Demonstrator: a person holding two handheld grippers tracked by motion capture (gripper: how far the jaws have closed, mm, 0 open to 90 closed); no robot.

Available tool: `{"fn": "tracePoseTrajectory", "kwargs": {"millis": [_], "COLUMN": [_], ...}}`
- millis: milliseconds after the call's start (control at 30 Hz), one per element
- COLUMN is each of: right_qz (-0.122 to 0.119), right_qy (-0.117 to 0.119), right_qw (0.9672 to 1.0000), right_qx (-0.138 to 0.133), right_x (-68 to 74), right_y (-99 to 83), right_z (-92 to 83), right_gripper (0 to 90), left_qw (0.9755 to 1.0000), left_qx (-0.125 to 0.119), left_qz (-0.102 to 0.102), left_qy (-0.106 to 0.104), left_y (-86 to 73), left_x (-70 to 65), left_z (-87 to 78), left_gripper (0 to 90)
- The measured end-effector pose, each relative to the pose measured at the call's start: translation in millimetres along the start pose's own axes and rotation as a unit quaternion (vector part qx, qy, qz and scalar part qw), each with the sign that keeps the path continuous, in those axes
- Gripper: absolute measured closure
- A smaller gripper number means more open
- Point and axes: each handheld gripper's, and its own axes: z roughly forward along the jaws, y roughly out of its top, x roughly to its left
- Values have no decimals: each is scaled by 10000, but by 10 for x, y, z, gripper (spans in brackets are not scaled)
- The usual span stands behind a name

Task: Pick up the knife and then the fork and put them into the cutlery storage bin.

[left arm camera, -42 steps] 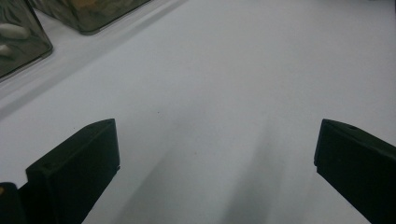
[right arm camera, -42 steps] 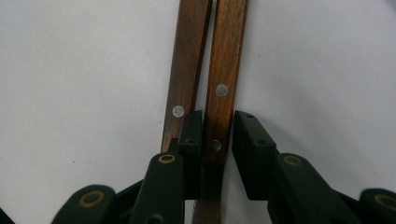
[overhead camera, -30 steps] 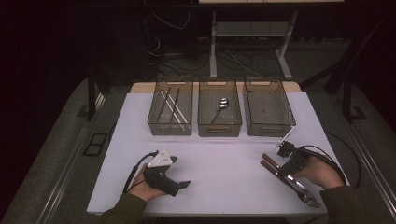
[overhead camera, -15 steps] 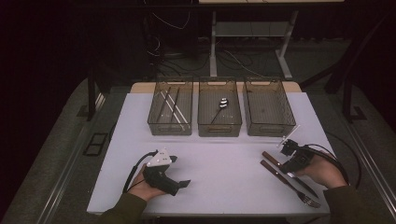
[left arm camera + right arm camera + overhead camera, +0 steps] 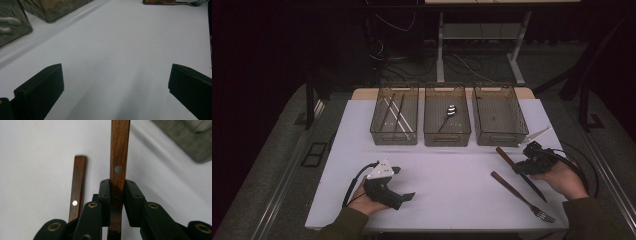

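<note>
My right gripper [image 5: 519, 167] is shut on the wooden handle of a knife [image 5: 506, 156] at the right of the white table. In the right gripper view the black jaws clamp that knife handle [image 5: 118, 167] from both sides, and the handle juts out ahead of my right gripper [image 5: 117, 192]. A fork [image 5: 518, 193] with a matching wooden handle [image 5: 78, 182] lies flat on the table just beside it. My left gripper [image 5: 405, 183] rests at the front left, open, with bare table between its fingers [image 5: 42, 87].
Three clear bins stand in a row at the back: the left bin [image 5: 377, 131] holds chopsticks, the middle bin [image 5: 447, 137] a spoon, and the right bin [image 5: 501, 136] shows nothing inside. The fork [image 5: 175, 2] lies far ahead of the left gripper. The table's edge runs close to both hands.
My right gripper has carried the knife a little up and away from the fork, toward the bins. The left gripper has stayed put.
</note>
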Motion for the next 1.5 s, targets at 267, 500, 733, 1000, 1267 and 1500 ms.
{"fn": "tracePoseTrajectory", "kwargs": {"millis": [267,500,733,1000,1267,1500], "right_qz": [134,256,363,497,575,628], "right_qy": [45,-69,-212,-184,-168,-214], "right_qw": [9976,9921,9834,9732,9636,9572], "right_qx": [-675,-1226,-1766,-2237,-2606,-2817], "right_x": [-63,-91,-127,-173,-218,-228], "right_y": [-30,-47,-57,-41,36,105], "right_z": [-92,-173,-264,-324,-375,-421], "right_gripper": [772,772,772,772,772,772], "left_qw": [10000,10000,10000,10000,10000,10000], "left_qx": [-2,-63,-41,-21,-32,-47], "left_qz": [-13,-33,-36,-38,-42,-62], "left_qy": [25,20,3,13,4,1], "left_y": [-3,-7,-9,-8,-9,-9], "left_x": [6,0,9,16,25,25], "left_z": [-4,3,4,5,2,1], "left_gripper": [0,0,0,0,0,0]}}
